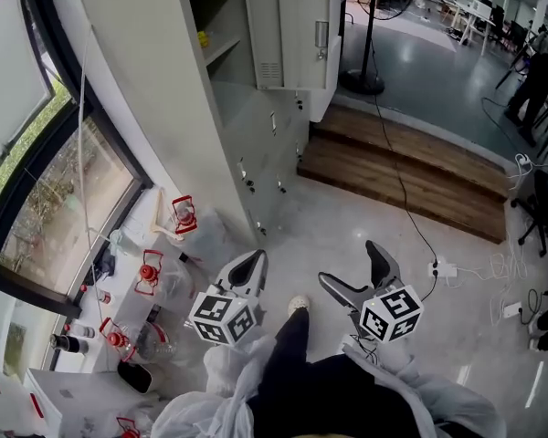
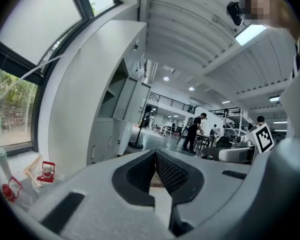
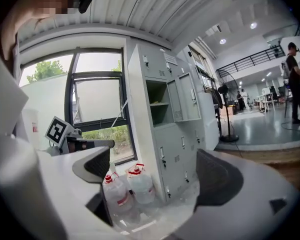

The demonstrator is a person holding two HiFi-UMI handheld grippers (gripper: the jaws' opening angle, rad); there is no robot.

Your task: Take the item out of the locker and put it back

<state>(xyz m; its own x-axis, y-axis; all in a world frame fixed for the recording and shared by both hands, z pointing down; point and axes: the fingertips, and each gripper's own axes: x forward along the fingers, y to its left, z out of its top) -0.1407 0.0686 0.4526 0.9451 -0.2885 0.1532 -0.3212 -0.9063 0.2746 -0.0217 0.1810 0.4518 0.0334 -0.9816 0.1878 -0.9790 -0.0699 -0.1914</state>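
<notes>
Yellow item (image 1: 202,37) on locker (image 1: 164,108) shelf: small, prob. light; grip mid-body. Left gripper (image 2: 154,159) jaws together, empty; right gripper (image 3: 157,176) jaws wide apart, empty.

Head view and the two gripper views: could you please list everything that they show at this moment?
Locker cabinet: one, pale grey, beside the window; one upper door open.
Yellow item: one, on the shelf of the open compartment; too small to identify.
Water jugs: several, clear with red caps, on the floor below the window.
Window: one, dark frame, at left.
Wooden step: one, brown, beyond the cabinet.
Stand: one, black, pole on round base, past the step.
Power strip: one, white, on the floor, cables attached.
Left gripper: one, grey, jaws shut, empty.
Right gripper: one, grey, jaws wide apart, empty.
</notes>
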